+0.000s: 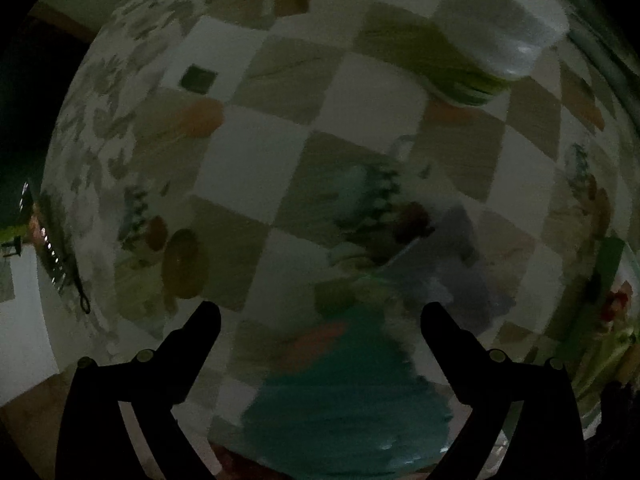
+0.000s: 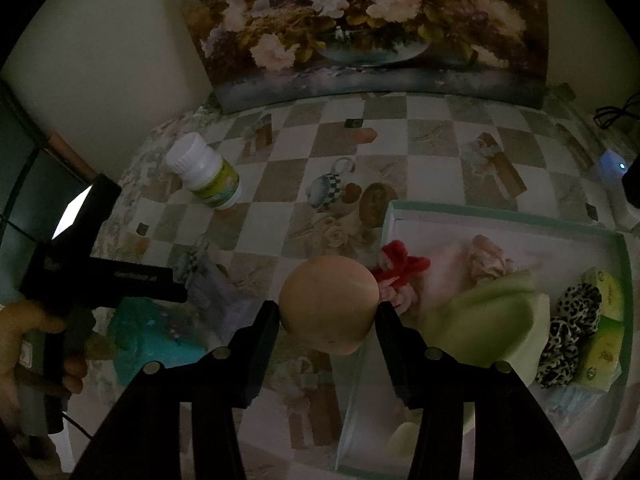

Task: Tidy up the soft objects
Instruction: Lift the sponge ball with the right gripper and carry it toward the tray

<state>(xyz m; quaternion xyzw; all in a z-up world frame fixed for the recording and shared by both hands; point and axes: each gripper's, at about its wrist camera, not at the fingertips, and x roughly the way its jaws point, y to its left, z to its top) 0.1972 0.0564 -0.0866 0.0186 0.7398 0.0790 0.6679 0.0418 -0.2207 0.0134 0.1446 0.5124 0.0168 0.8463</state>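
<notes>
My right gripper is shut on a peach-coloured soft ball, held above the tablecloth just left of a mint-rimmed white box. In the box lie a red fuzzy piece, a pink soft item, a pale green cloth and a leopard-print scrunchie. My left gripper points straight down and is open above a teal soft object, which shows between its fingers without touching them. A greyish-purple cloth lies beside it. The left wrist view is blurred.
A white bottle with a green label lies on the checked tablecloth at the back left. A flower painting leans on the wall behind. A person's hand holds the left gripper's black housing. Green packets fill the box's right end.
</notes>
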